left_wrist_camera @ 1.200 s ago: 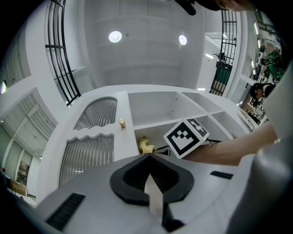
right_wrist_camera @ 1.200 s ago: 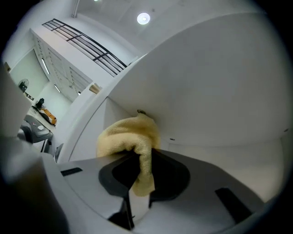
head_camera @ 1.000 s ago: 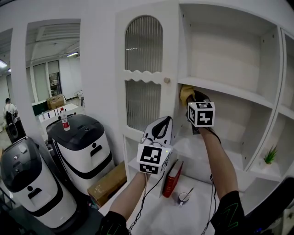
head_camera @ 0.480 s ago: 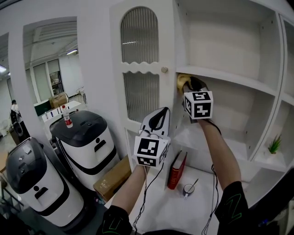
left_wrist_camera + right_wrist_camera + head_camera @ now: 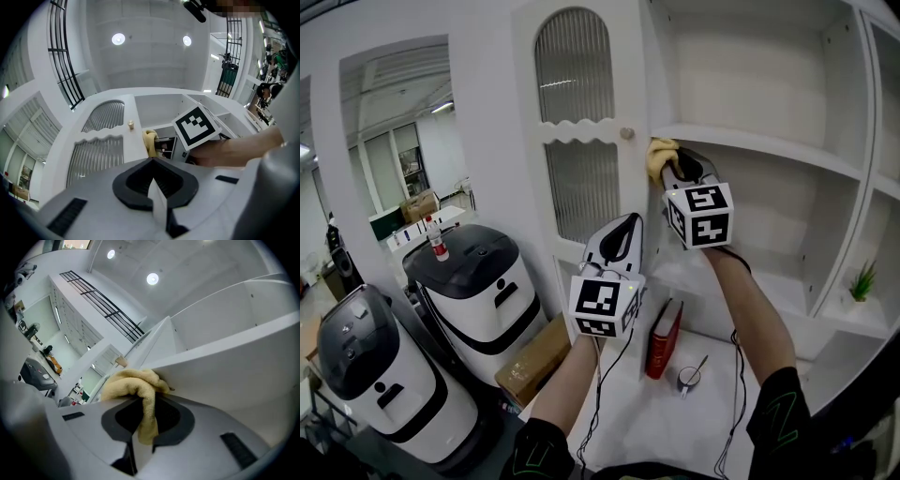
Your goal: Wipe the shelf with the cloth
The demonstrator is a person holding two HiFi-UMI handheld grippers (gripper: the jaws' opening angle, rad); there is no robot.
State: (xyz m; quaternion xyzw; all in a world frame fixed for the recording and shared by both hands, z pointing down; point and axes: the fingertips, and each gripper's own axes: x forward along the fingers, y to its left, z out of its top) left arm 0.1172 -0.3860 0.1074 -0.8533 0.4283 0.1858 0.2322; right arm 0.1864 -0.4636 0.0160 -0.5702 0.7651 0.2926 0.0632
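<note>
A yellow cloth (image 5: 659,157) is bunched at the left end of the white shelf board (image 5: 769,150), pressed against its front edge beside the cabinet door. My right gripper (image 5: 672,167) is shut on the cloth (image 5: 136,389), which hangs down between its jaws. In the left gripper view the cloth (image 5: 150,142) shows past the right gripper's marker cube (image 5: 196,126). My left gripper (image 5: 623,234) is lower, in front of the door, shut with nothing in it.
A ribbed-glass cabinet door (image 5: 577,150) with a small knob (image 5: 626,134) stands left of the shelves. Below are a red book (image 5: 664,337), a small round object (image 5: 689,378) and a little green plant (image 5: 862,281). Two white-and-black machines (image 5: 478,291) and a cardboard box (image 5: 534,361) stand at the left.
The right gripper with the cloth has slid left along the shelf's front edge, toward the cabinet door. The left gripper has stayed about where it was.
</note>
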